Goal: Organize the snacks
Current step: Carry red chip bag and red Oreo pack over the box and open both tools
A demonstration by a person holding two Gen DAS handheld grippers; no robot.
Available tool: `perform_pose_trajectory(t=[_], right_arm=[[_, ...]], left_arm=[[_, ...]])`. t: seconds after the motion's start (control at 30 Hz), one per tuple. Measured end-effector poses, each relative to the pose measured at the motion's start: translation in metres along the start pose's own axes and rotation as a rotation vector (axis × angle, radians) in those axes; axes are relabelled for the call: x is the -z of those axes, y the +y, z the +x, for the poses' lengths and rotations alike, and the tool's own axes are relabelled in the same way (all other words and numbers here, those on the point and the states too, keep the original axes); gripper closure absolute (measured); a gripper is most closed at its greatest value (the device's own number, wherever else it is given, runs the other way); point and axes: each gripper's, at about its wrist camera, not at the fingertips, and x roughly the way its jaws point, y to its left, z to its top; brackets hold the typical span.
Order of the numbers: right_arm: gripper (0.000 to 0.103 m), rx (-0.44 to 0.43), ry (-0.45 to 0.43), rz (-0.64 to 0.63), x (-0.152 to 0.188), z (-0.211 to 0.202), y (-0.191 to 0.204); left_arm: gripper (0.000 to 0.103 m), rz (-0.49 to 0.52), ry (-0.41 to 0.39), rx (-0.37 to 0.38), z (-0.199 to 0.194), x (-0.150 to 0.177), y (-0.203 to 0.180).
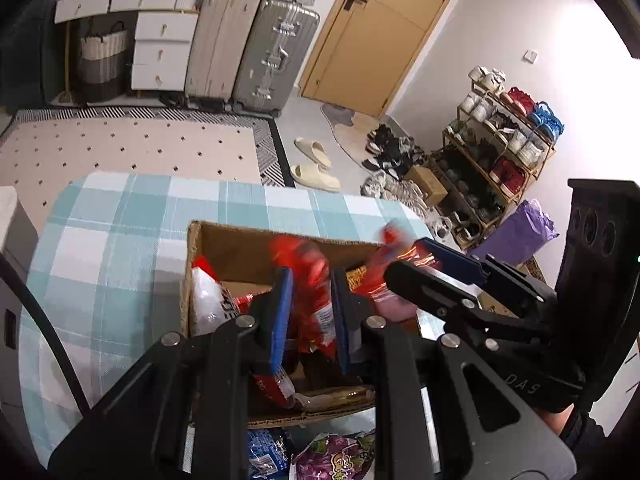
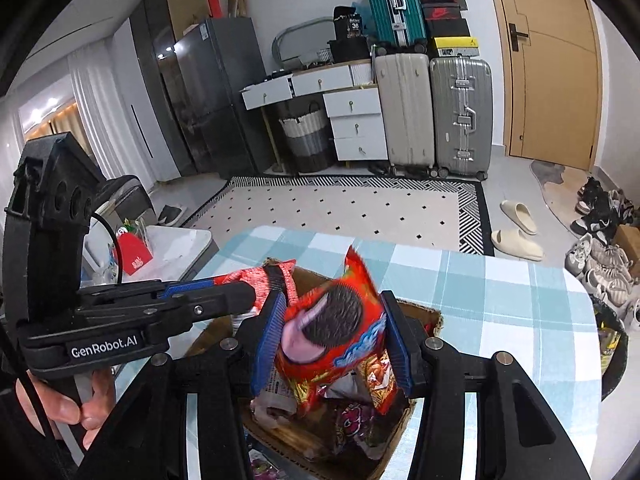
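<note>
From your left wrist camera, your left gripper (image 1: 310, 312) hangs over the open cardboard box (image 1: 256, 246) on the table with the blue-and-white checked cloth (image 1: 104, 248), and its blue pads are clamped tight on a thin red snack packet (image 1: 314, 300) that stands upright between them, its top blurred. Inside the box you can see a white packet (image 1: 208, 300) against the left wall and more red wrappers on the bottom. Your right gripper (image 1: 404, 258) reaches in from the right, carrying a red cookie packet (image 1: 386, 258) over the far right part of the box; from here you cannot tell how firmly it sits. On the cloth just in front of the box lie a blue packet (image 1: 266, 454) and a purple grape-printed packet (image 1: 336, 458). From your right wrist camera, your right gripper (image 2: 334, 334) has the red cookie packet (image 2: 334, 328), printed with a dark sandwich cookie, between its blue pads; both pads touch the packet's sides, so it is held, though not squeezed flat. It hangs above the cardboard box (image 2: 434, 316), which is piled with mixed wrappers. Your left gripper (image 2: 272, 280) comes in from the left, closed on its red snack packet (image 2: 256, 282) over the box's far left corner, and your hand (image 2: 68, 404) wraps its handle at the lower left.
</note>
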Motion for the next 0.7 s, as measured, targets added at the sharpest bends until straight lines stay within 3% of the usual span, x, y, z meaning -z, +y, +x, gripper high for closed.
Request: perform_pose_trajectory(t=[0.13,0.27,0.43,0.5,0.63,0.7], right_arm=[[0.048,-0.003,0.007,0.004,0.001,0.005,0.000],[0.044,0.000,-0.020,0.023,0.000,-0.005,-0.007],[0.034,-0.003,-0.069,0.038,0.007,-0.035,-0.006],[0.033,-0.004,-0.086,0.035,0.009,-0.049,-0.005],[0.030,-0.009,-0.121,0.030,0.017,-0.078,-0.001],[0.022,-0.015,-0.144,0.033,0.023,-0.092,0.003]], left_arm=[[0.086,0.020,0.005,-0.047,0.003,0.001,0.004],[0.068,0.009,-0.027,-0.054,-0.011,0.004,0.008],[0.063,0.050,-0.077,-0.093,-0.040,0.019,-0.003],[0.057,0.070,-0.099,-0.108,-0.051,0.025,-0.009],[0.033,0.097,-0.140,-0.132,-0.080,0.040,-0.023],[0.030,0.097,-0.162,-0.128,-0.093,0.047,-0.027]])
